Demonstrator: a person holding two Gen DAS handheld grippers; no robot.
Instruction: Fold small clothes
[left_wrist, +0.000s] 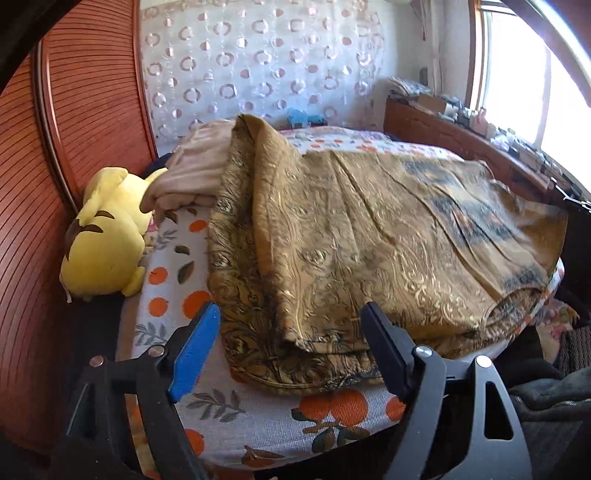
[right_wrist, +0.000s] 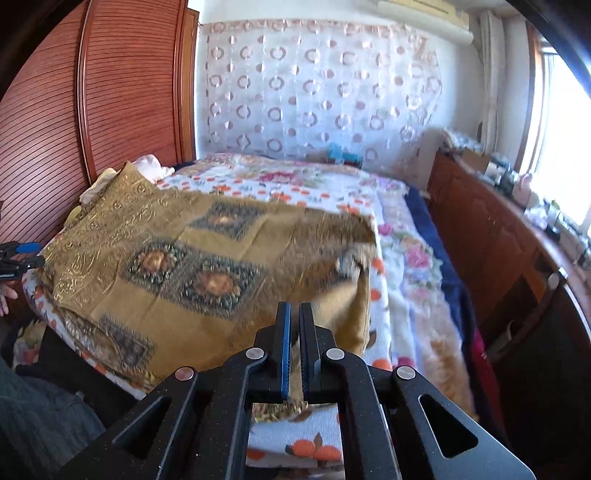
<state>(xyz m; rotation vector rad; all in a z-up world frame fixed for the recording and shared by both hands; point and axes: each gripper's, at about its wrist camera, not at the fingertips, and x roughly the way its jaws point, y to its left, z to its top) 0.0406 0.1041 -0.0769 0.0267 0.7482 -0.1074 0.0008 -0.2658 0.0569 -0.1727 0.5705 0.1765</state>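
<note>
Across the bed (left_wrist: 258, 417) lay the gold cloth (left_wrist: 369, 240), its folded corner between the left gripper (left_wrist: 291, 314)'s wide, empty fingers, while the right gripper (right_wrist: 294, 314) pinched shut on the opposite edge.

The left claw (left_wrist: 288, 317) stood open, its fingers clear of the golden patterned cloth (left_wrist: 388, 240) lying between and beyond them. The cloth lay on the bed (left_wrist: 258, 417), its left portion folded over. A yellow plush toy (left_wrist: 105, 240) lay at the far left, beside a wooden headboard (left_wrist: 74, 110).
</note>
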